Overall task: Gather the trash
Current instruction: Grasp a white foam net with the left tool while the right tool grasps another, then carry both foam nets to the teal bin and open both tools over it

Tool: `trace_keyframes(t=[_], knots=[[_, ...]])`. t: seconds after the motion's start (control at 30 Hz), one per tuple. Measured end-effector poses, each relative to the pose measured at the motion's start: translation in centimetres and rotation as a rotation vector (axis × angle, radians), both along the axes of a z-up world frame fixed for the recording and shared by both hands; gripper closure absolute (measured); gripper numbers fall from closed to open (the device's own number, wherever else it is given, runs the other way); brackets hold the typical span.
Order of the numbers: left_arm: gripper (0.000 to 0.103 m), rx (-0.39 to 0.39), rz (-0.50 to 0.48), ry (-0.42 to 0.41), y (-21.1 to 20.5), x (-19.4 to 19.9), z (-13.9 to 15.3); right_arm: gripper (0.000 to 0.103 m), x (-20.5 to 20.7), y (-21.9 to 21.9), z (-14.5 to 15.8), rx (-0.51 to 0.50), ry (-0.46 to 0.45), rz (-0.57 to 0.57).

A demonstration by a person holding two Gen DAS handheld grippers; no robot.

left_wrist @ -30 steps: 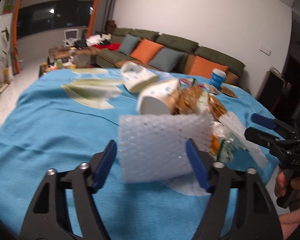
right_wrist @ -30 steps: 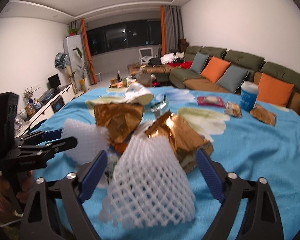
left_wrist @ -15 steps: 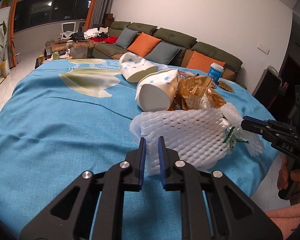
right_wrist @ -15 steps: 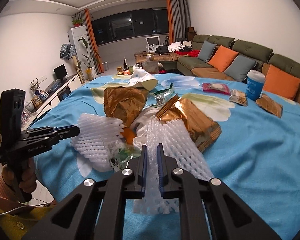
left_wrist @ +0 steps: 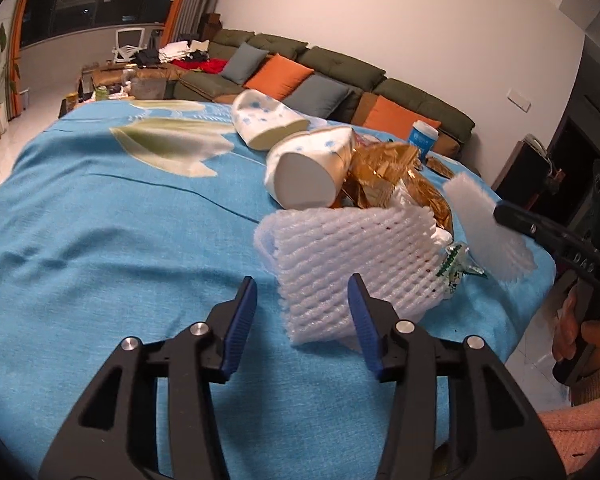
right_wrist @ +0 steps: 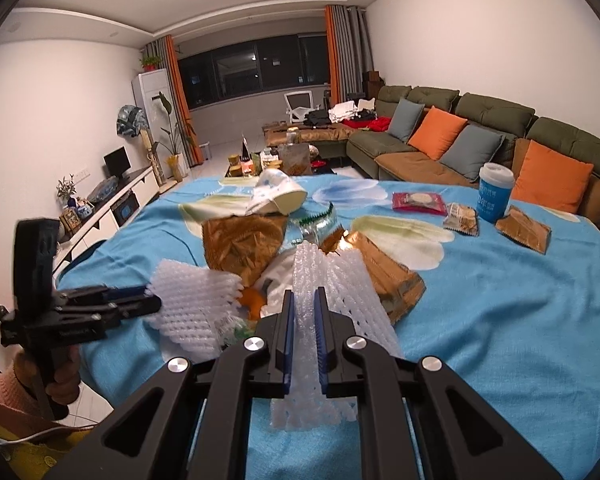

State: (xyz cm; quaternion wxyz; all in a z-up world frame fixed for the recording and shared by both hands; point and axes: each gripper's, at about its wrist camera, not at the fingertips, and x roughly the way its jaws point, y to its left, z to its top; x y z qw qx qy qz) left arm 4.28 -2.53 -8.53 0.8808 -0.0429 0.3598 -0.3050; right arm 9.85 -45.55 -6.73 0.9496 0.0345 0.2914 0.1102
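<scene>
L gripper [left_wrist: 302,312] is spread wide, jaws apart w/ nothing between them – it hovers just above the blue tablecloth [left_wrist: 112,240], its right finger [left_wrist: 362,320] in front of the near edge of a white foam net [left_wrist: 352,260]. That net lies on the cloth at the near side of the trash pile, not gripped, as far as the left view shows; in the right view the two stand too close to tell

R gripper [right_wrist: 302,332] is clenched on a second foam net [right_wrist: 332,280], the mesh squeezed between the blue pads [right_wrist: 319,332] and bulging out above and below them. In the left view this net [left_wrist: 488,232] shows blurred at the right edge, off the table

The pile sits near the table edge: gold wrapper [right_wrist: 240,248], another gold wrapper [right_wrist: 384,276], a green-white packet [left_wrist: 456,264], something orange [right_wrist: 252,300] & two paper cups on their sides [left_wrist: 308,176]

Farther off on the cloth – a blue cup [right_wrist: 494,192] standing upright, a red packet [right_wrist: 418,202] and two small snack packs [right_wrist: 462,220], well apart from the pile. Green sofa [right_wrist: 480,132] w/ orange cushions behind
</scene>
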Motion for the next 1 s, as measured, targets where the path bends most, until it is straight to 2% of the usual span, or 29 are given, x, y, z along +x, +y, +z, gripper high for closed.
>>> trace_keyframes(t=[0.03,0.07,0.13,0.17,0.43,0.63,0.87,1.0], knots=[[0.064,-0.005,-0.009,0.008,-0.2,0.1,-0.1,0.094,0.0,0.1,0.2,0.003,-0.006,0.004],[0.073,-0.013,-0.022,0.016,-0.3,0.1,-0.2,0.094,-0.1,0.1,0.3,0.004,-0.012,0.008],[0.079,-0.016,-0.026,0.019,-0.6,0.1,-0.4,0.094,0.0,0.4,0.7,0.005,-0.024,0.015],[0.085,-0.018,-0.023,0.015,-0.6,0.1,-0.4,0.094,0.0,0.6,1.0,0.006,-0.031,0.022],[0.09,-0.079,-0.01,-0.031,1.5,-1.0,1.7,0.094,0.4,2.6,2.8,0.038,-0.082,0.098],[0.09,-0.1,0.055,-0.097,5.3,-2.3,4.3,0.094,1.5,6.2,4.5,0.074,-0.129,0.227],[0.09,-0.104,0.214,-0.156,11.7,-3.9,6.3,0.094,3.9,11.7,5.8,0.109,-0.157,0.4],[0.09,-0.101,0.322,-0.159,15.4,-4.1,6.6,0.094,5.5,15.4,6.1,0.108,-0.155,0.491]])
